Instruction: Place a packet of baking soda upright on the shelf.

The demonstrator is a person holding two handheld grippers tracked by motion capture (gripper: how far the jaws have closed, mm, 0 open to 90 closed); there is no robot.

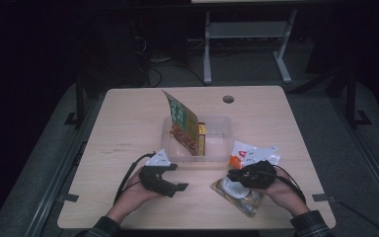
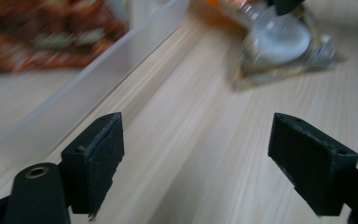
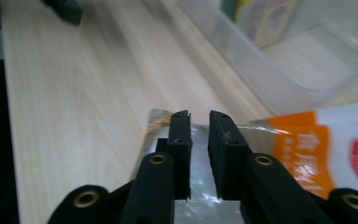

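Note:
A clear plastic bin (image 1: pixel 222 123) stands mid-table with a green and brown packet (image 1: pixel 182 123) tilted upright in it and a yellow box (image 1: pixel 202 136) behind that. To its right lies a white and orange bag (image 1: pixel 249 153). A clear packet (image 1: pixel 237 195) with something round and white inside lies near the front. My right gripper (image 1: pixel 233 176) hovers over that clear packet (image 3: pixel 156 119), its jaws a narrow gap apart (image 3: pixel 199 116) with nothing pinched between them. My left gripper (image 1: pixel 177 177) is in front of the bin, jaws wide open (image 2: pixel 216 163) over bare wood.
The bin wall (image 2: pixel 98 70) runs along the left of the left gripper view, and the clear packet (image 2: pixel 279 42) lies ahead. The white and orange bag (image 3: pixel 335 149) lies right of my right jaws. A cable hole (image 1: pixel 228 99) sits at the table's back edge.

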